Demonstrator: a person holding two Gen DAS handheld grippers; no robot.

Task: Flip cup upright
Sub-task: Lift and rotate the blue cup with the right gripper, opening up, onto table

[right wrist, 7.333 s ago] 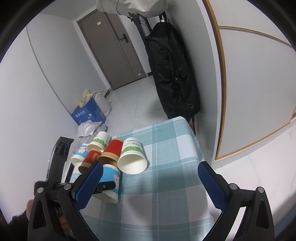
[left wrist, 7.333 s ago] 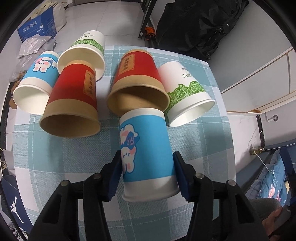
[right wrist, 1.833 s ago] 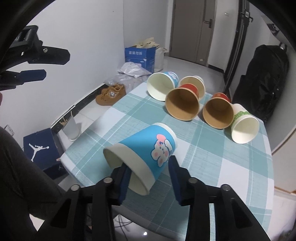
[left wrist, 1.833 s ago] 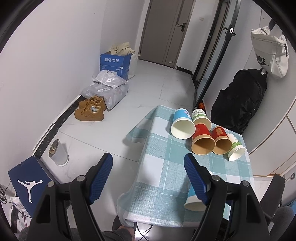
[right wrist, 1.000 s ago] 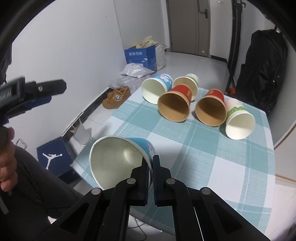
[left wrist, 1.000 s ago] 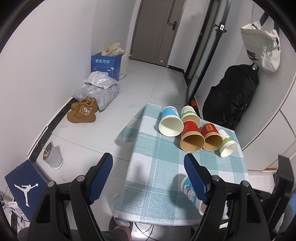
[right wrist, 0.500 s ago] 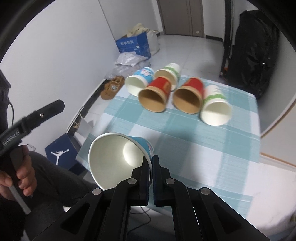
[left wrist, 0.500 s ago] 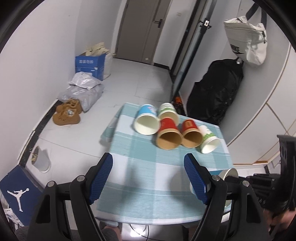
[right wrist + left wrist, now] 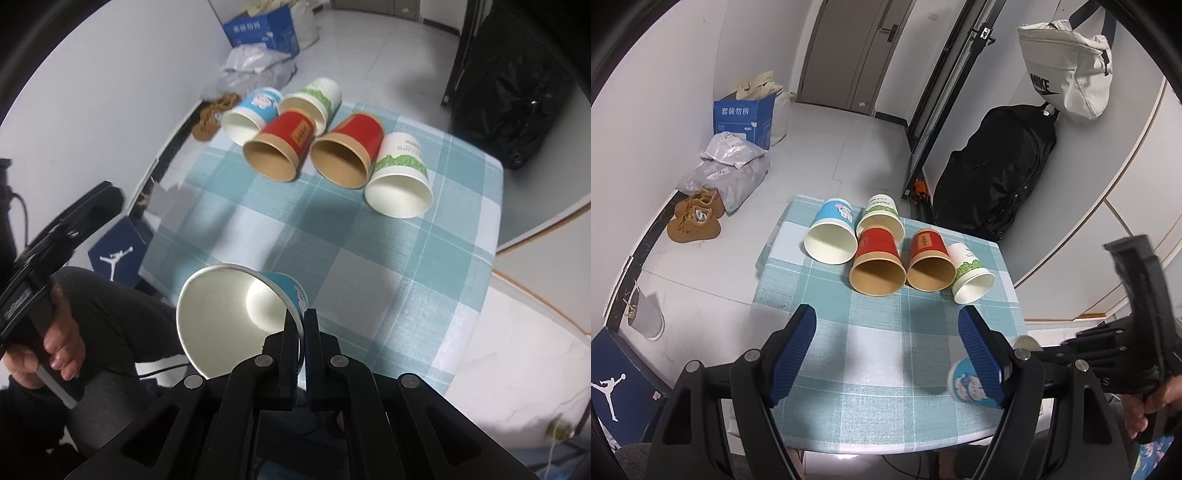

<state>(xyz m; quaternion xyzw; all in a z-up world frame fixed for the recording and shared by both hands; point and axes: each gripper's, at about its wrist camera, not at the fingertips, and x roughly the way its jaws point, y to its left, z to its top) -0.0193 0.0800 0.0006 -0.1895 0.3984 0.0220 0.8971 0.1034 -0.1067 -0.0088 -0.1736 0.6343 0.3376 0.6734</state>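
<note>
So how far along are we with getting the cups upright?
Nothing stands upright yet. The right gripper pinches the rim of a blue cartoon cup, mouth tilted toward the camera, above the table. Five cups lie on their sides. The left gripper is open, empty.

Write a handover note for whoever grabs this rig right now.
Right gripper: shut on the rim of the blue cartoon-print paper cup, held over the near edge of the checked teal tablecloth, mouth facing the camera, not set down yet.
Left gripper: open, empty, above the cloth.
Five more paper cups lie on their sides at the far end: blue, green-leaf, two red-and-kraft, green-leaf.
Left: stand the held cup upright, then flip the rest.
</note>
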